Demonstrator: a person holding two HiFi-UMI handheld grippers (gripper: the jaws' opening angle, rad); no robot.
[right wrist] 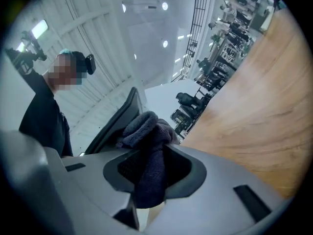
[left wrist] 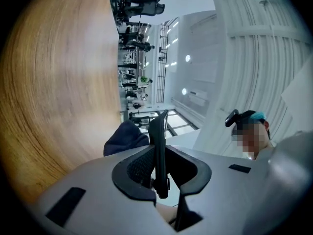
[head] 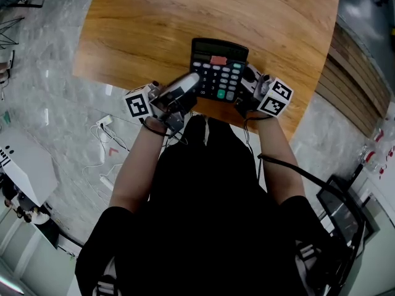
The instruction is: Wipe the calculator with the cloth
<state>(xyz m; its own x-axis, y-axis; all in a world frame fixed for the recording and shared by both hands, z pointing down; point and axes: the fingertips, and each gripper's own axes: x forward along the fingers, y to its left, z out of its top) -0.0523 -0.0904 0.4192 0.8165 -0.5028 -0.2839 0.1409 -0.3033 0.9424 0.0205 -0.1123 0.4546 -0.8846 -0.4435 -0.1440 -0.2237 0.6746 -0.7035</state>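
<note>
The black calculator (head: 217, 66) is held above the near edge of the wooden table (head: 185, 17), keys facing me. My left gripper (head: 185, 89) is shut on its left edge; in the left gripper view the calculator (left wrist: 159, 136) stands edge-on between the jaws of the left gripper (left wrist: 159, 174). My right gripper (head: 250, 84) is at the calculator's right edge, shut on a dark cloth (right wrist: 146, 131). That cloth bunches out past the right gripper (right wrist: 154, 169) against the calculator's edge (right wrist: 125, 112). The cloth (left wrist: 124, 138) also shows behind the calculator in the left gripper view.
The table's near edge lies just under both grippers. A grey marble floor with white cables (head: 105, 137) and a white box (head: 24, 165) lies to the left. Stacked wooden boards (head: 352, 79) sit at the right. Shelving and equipment (right wrist: 220, 38) stand beyond the table.
</note>
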